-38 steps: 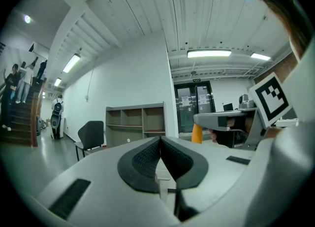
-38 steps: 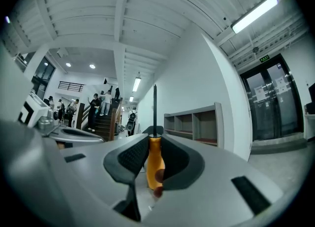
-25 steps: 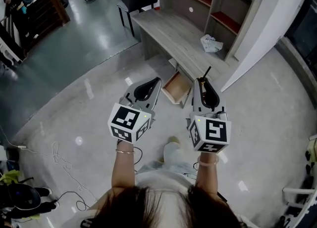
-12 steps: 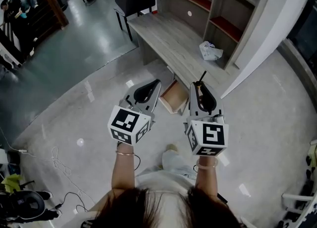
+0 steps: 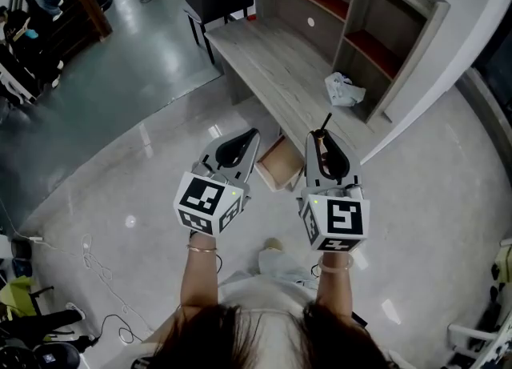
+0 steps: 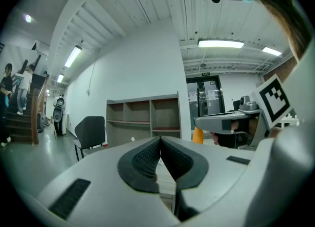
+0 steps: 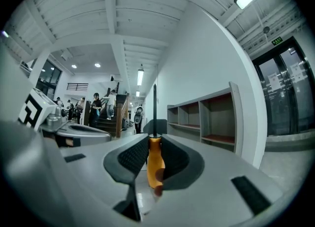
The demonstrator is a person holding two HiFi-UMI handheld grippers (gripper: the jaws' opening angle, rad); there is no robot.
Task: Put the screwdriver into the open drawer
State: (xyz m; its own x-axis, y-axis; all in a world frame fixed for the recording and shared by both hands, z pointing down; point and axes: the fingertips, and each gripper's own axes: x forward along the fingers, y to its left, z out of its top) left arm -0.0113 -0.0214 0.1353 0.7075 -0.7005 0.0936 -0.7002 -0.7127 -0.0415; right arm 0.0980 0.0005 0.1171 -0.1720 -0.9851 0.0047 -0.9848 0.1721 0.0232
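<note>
**Head view.** The task looks about half done. The screwdriver [image 5: 322, 142] is picked up but is not yet in the drawer [image 5: 279, 164]. The right claw [image 5: 324, 132] holds it. The orange handle sits between the 2 jaws, and the dark shaft pokes out past the tips toward the surface [image 5: 272, 55]. The drawer stands pulled out below the near edge of that surface. In this view it lies between the 2 claws, with part of it hidden behind them. The left claw [image 5: 254, 130] hovers beside the right one, apart from it, and carries nothing. What seems left is to bring the right claw down to the drawer, get the screwdriver inside it, and let go.

**Left gripper view.** The 2 jaws of the left claw are drawn together, and their ribbed pads [image 6: 142, 159] meet at the front with nothing between them. Beyond them are a shelf unit [image 6: 142, 116] and a dark chair [image 6: 90, 130]. The right claw shows at the right edge with a bit of orange handle under it.

**Right gripper view.** The jaws are closed narrowly on the orange handle, with 1 pad pressing each side. The handle's butt end lies back toward the throat of the claw. The thin shaft runs straight out past the tips, in line with the jaws. The drawer does not show here.
</note>
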